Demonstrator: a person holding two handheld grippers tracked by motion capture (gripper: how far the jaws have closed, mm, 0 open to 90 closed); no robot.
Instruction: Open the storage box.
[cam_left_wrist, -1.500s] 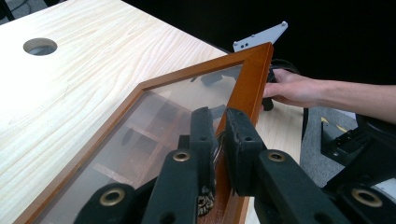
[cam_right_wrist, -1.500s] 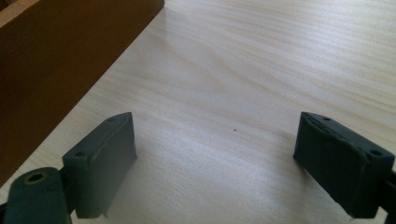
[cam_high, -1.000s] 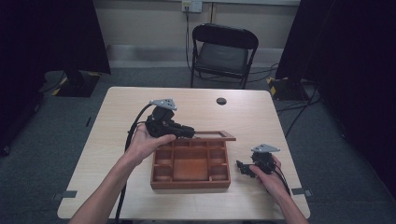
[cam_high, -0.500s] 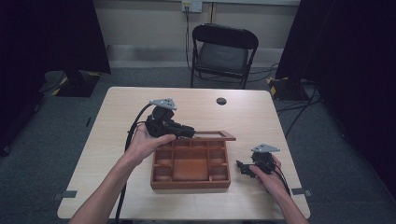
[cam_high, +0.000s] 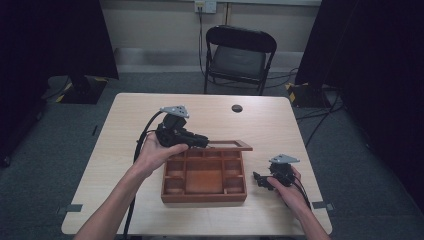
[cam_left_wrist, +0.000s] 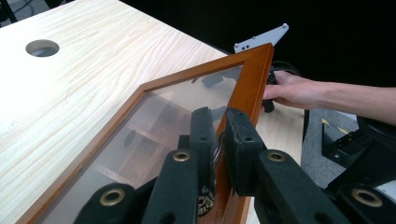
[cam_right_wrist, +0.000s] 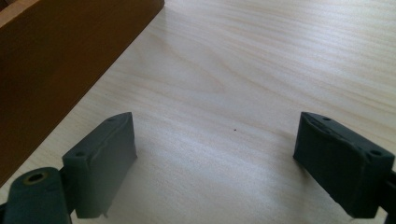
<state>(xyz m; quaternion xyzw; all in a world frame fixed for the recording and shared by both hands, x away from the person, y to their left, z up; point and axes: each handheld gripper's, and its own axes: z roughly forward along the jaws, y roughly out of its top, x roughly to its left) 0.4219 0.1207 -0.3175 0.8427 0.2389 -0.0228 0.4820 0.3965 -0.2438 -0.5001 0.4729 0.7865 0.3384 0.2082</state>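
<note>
A brown wooden box (cam_high: 202, 199) with several compartments sits at the middle of the table. Its glass-paned lid (cam_high: 227, 145) is raised to about level over the back edge. My left gripper (cam_high: 202, 141) is shut on the lid's wooden frame (cam_left_wrist: 250, 79), with the jaws pinching the frame's edge beside the glass pane (cam_left_wrist: 154, 121). My right gripper (cam_high: 257, 179) rests low on the table just right of the box. It stands open, jaws wide apart, with bare tabletop between them (cam_right_wrist: 215, 158). The box's side wall (cam_right_wrist: 60, 60) lies off to its left.
A round cable hole (cam_high: 237, 108) is near the table's far edge. A black folding chair (cam_high: 240, 55) stands behind the table. The other hand with its grey plate (cam_left_wrist: 261, 39) shows beyond the lid. Bare wood lies left and right of the box.
</note>
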